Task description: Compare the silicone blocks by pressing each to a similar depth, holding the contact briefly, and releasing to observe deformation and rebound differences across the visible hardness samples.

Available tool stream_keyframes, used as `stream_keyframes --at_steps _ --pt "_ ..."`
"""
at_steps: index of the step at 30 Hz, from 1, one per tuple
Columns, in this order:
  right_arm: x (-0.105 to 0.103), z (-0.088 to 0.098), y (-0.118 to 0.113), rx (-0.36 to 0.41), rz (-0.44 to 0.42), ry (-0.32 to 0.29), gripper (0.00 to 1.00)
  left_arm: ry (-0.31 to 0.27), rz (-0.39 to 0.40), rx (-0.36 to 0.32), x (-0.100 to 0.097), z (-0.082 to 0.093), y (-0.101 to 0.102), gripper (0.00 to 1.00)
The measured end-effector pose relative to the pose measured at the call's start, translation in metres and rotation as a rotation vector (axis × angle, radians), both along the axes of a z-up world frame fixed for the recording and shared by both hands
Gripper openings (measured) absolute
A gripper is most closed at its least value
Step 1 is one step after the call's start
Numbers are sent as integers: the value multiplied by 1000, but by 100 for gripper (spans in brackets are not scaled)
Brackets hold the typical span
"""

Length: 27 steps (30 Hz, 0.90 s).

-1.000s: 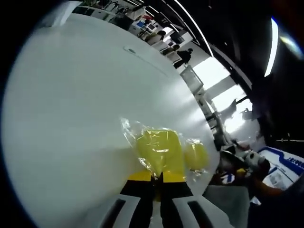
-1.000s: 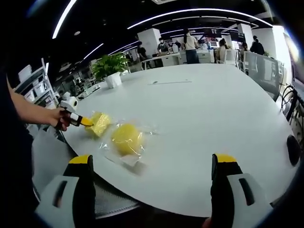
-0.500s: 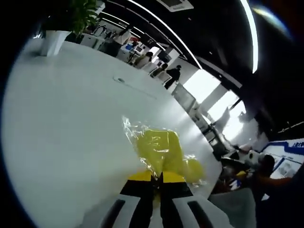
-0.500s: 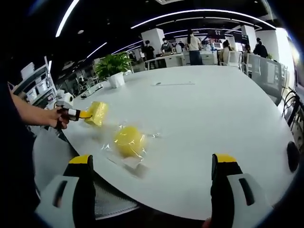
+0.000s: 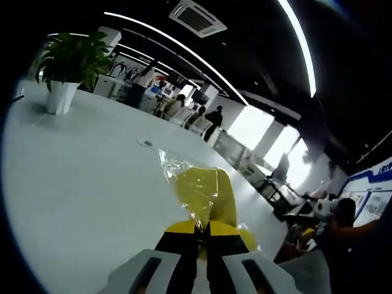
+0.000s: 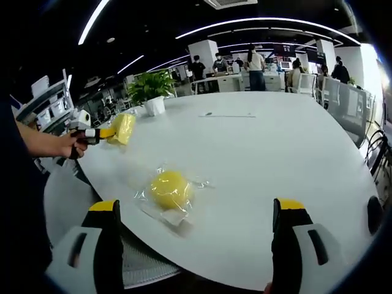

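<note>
Silicone blocks, two observed, both yellow and each sealed in a clear plastic bag. One bagged block [image 5: 205, 195] is clamped between the closed yellow-tipped jaws of the left gripper [image 5: 203, 229]; the jaws meet on the bag's near end, with the block extending forward past them. In the right gripper view this same block [image 6: 122, 128] is clear of the surface, held above the near-left edge of the white table [image 6: 269, 153], with a hand [image 6: 66, 144] on the left gripper [image 6: 105, 132].

Second sample, a rounded block [image 6: 169, 189], lies in its bag on the table near the front edge, well apart from the held one. A small part of it shows beside the left gripper's jaws [image 5: 248, 237] in the left gripper view.

Right gripper [image 6: 199, 215]: jaws spread wide, nothing between them, positioned short of the table edge with the rounded block ahead and between the jaw lines.

Surroundings: a potted plant [image 6: 151, 90] stands at the far left of the table. People stand in the office area beyond.
</note>
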State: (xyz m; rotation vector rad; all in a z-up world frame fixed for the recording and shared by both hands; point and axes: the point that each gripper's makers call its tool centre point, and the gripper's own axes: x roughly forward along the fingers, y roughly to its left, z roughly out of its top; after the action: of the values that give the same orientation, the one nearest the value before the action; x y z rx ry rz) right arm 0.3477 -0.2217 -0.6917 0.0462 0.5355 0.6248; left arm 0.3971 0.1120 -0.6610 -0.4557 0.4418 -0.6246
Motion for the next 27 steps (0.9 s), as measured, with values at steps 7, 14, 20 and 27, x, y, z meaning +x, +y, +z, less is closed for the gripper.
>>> stream_keyframes --at_steps 7,14,20,27 --pt "10 32 7 20 14 -68 97 -119 -6 30 2 43 1 2" --pt "22 78 20 53 60 -146 97 -221 -15 33 4 86 2 2" --pt "31 109 33 136 93 -166 97 -271 -40 64 7 102 3 2" --pt "39 141 51 146 149 -213 97 -306 -65 86 5 112 -3 2"
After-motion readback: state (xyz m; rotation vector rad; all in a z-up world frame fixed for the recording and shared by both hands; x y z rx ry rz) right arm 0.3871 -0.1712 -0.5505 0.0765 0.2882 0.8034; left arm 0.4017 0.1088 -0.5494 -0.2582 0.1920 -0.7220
